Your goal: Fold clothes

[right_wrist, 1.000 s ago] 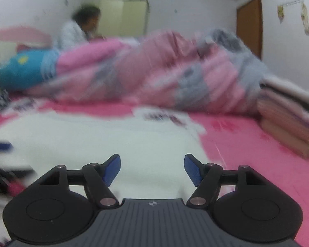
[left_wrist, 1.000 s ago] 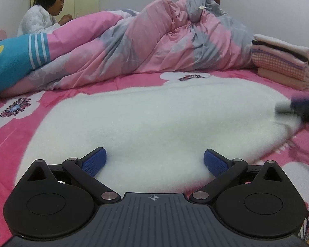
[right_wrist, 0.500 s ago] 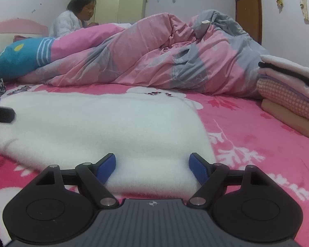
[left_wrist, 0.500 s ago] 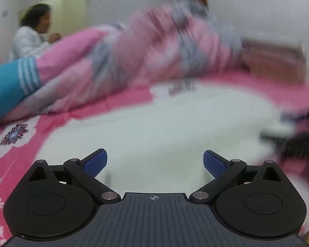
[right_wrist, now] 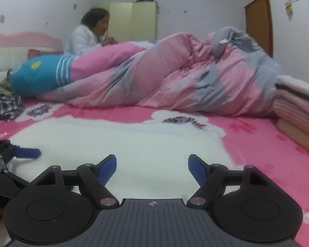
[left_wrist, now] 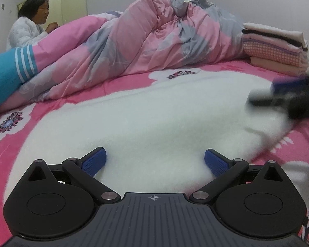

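Observation:
A white fleece garment (left_wrist: 154, 113) lies spread flat on the pink flowered bed sheet (left_wrist: 10, 144). My left gripper (left_wrist: 155, 161) hovers low over the garment's near edge, wide open, with only fleece showing between its blue pads (left_wrist: 94, 161). In the left wrist view my right gripper (left_wrist: 288, 98) is a dark blur at the garment's right end. In the right wrist view the right gripper (right_wrist: 152, 169) stands open over the garment (right_wrist: 134, 144), nothing between its fingers. The left gripper (right_wrist: 20, 153) shows at the left edge of that view.
A bunched pink and grey duvet (left_wrist: 154, 41) fills the far side of the bed. A stack of folded clothes (left_wrist: 276, 45) sits at the right. A person (left_wrist: 31, 26) sits at the back left behind a blue pillow (left_wrist: 6, 72). A checked cloth (right_wrist: 4, 105) lies at the left.
The right gripper has shifted sideways, from the garment's near edge to over the fleece. The left gripper's view blurred briefly and settled in about the same place. Both stayed open.

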